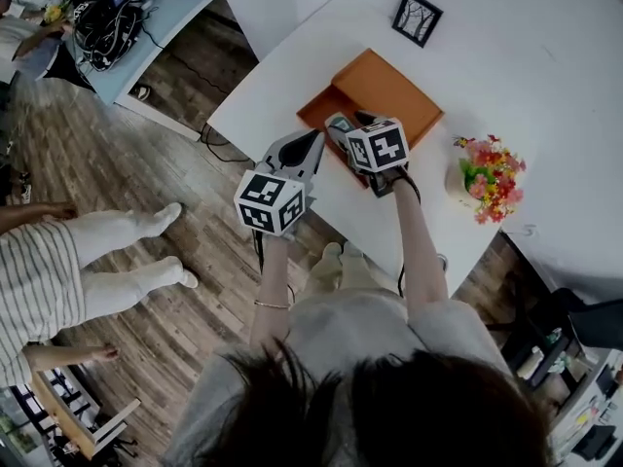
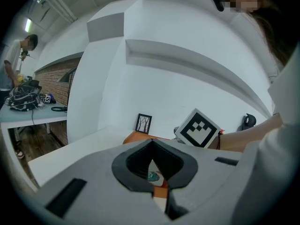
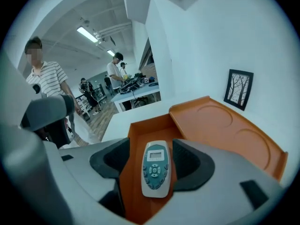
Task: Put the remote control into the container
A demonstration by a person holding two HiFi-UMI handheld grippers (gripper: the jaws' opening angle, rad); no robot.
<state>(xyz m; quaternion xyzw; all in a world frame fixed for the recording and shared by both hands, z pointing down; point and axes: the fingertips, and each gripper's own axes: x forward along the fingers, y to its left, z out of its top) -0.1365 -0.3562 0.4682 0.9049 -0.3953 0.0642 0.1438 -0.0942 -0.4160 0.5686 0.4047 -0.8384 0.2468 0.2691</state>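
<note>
A white and teal remote control [image 3: 155, 168] lies lengthwise in the open compartment of the orange container [image 3: 140, 128]. My right gripper [image 3: 151, 143] stands open around it, with an orange gap beside the left jaw. The container's flat lid part [image 3: 220, 125] with round recesses lies to the right. In the head view the right gripper [image 1: 348, 125] hangs over the orange container [image 1: 389, 90] and hides the remote. My left gripper [image 1: 313, 139] is shut and empty, just left of the container. Its tips [image 2: 151, 143] meet, and a bit of the remote [image 2: 153, 176] shows behind them.
A small framed picture [image 1: 418, 17] stands at the back of the white table [image 1: 292, 76]. A vase of flowers [image 1: 487, 178] sits right of the container. A person in light trousers [image 1: 58, 261] stands on the wooden floor at left. A desk with cables [image 1: 107, 17] is far left.
</note>
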